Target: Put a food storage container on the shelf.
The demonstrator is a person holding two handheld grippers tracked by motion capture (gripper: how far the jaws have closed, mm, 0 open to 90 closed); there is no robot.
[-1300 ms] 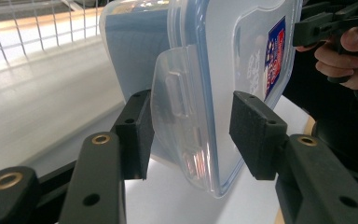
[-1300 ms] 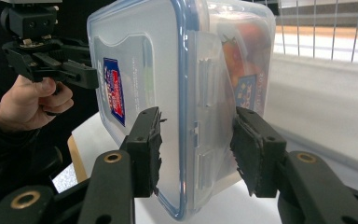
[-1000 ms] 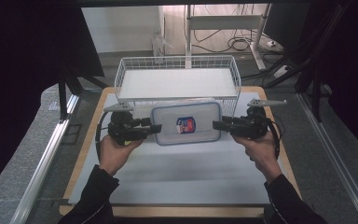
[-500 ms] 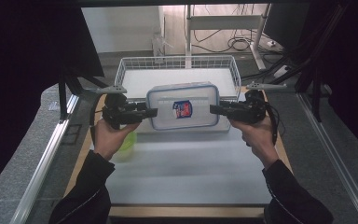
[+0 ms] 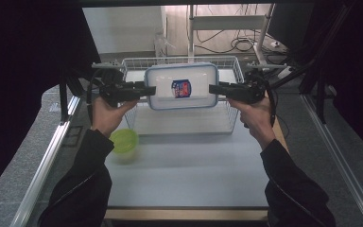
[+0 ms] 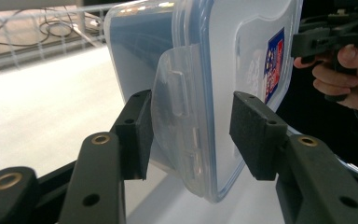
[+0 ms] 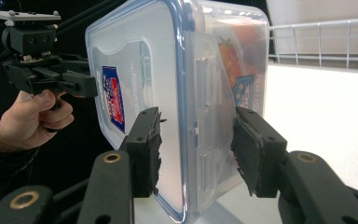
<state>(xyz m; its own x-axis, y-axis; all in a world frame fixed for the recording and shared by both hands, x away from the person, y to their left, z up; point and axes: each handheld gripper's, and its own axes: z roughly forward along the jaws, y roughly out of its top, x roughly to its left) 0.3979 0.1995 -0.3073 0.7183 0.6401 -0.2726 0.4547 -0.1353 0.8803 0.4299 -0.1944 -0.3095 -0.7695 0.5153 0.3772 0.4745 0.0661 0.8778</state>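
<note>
One clear plastic food container point(image 5: 181, 86), rectangular with rounded corners and a blue-edged snap lid, is hanging in the air above the wire basket point(image 5: 231, 116), with its long axis running from left to right across the high view and its lid facing up toward that camera. A red and blue label point(image 5: 181, 88) is sitting near the middle of the lid. The left gripper point(image 5: 144, 90) is clamping the container's left short end, and the right gripper point(image 5: 212, 89) is clamping the right short end, so two grippers are carrying it between them. In the left gripper view the padded black jaws are standing on either side of the translucent locking flap point(image 6: 177, 107), one against the lid face and one against the tub side. The right gripper view is showing the same hold at the other end, with orange contents blurring through the wall. The basket is white-coated, rectangular and open-topped, standing at the far side of the pale worktop point(image 5: 189, 175). One round lime-green bowl point(image 5: 123, 140) is resting on the worktop near the basket's front left corner, below the person's left hand point(image 5: 108, 115).
</note>
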